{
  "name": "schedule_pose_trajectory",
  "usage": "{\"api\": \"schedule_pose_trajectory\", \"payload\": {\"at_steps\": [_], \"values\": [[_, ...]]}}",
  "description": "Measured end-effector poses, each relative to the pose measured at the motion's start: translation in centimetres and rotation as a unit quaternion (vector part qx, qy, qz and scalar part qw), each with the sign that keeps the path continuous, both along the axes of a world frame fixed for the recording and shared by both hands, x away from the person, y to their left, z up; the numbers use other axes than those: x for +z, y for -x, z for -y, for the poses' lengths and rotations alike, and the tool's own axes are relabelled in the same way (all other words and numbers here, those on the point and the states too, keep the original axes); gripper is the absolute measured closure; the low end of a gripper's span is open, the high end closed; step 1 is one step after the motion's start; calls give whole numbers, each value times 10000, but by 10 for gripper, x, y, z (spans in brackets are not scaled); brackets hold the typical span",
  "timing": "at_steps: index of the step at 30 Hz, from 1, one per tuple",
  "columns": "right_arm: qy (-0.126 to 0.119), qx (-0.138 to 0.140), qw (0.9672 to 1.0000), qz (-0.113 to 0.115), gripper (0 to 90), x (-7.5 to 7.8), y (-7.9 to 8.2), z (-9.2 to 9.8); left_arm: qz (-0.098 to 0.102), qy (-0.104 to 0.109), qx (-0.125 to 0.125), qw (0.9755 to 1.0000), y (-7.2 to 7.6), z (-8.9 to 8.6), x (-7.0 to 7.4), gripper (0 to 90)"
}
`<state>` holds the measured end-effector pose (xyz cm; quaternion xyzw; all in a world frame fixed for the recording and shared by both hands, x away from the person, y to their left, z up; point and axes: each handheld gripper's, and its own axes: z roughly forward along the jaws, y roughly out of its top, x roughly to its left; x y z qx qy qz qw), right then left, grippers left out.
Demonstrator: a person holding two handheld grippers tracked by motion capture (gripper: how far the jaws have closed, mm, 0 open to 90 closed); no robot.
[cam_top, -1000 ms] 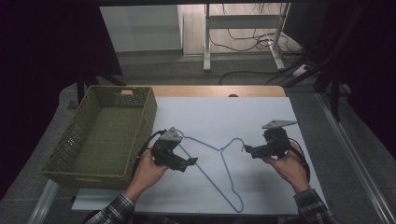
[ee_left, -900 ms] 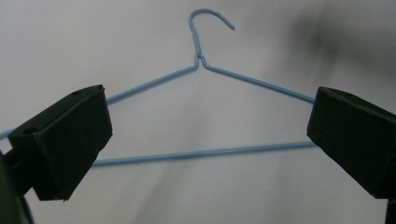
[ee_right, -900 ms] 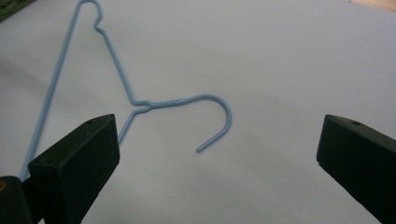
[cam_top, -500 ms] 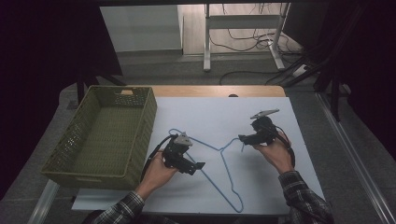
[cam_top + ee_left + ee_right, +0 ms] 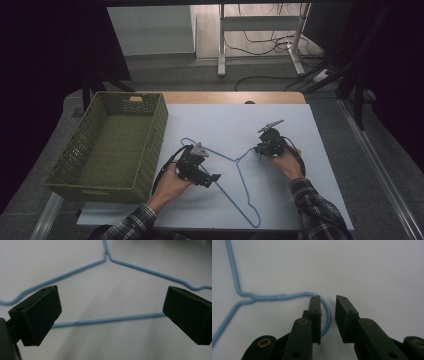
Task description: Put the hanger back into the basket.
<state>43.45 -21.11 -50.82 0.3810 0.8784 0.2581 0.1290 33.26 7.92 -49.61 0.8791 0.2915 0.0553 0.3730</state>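
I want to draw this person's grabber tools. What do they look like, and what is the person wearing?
Both tools are black. The left gripper and right gripper each carry a grey three-cornered plate on top and trail a black cable. The right one's jaws have brass-coloured rivets; the left one's fingers are chunky black blocks. The sleeves are dark plaid.

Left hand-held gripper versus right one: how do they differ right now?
The left hand-held gripper has its jaws spread wide, straddling the blue hanger at its bottom bar; the right hand-held gripper has been closing to a narrow gap with the hook curving between its jaws, unpinched. Both hang low over the white table.
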Motion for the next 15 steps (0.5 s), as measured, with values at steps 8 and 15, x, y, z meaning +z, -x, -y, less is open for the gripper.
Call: {"api": "schedule_pose_trajectory", "payload": {"at_steps": [8,15], "values": [[236,85,9996,135,865,7,6,-6,10,-194,-205,9996,-14,22,7,52],[-77,91,9991,411,867,31,18,-4,78,-286,-262,9992,-40,48,9,242]]}}
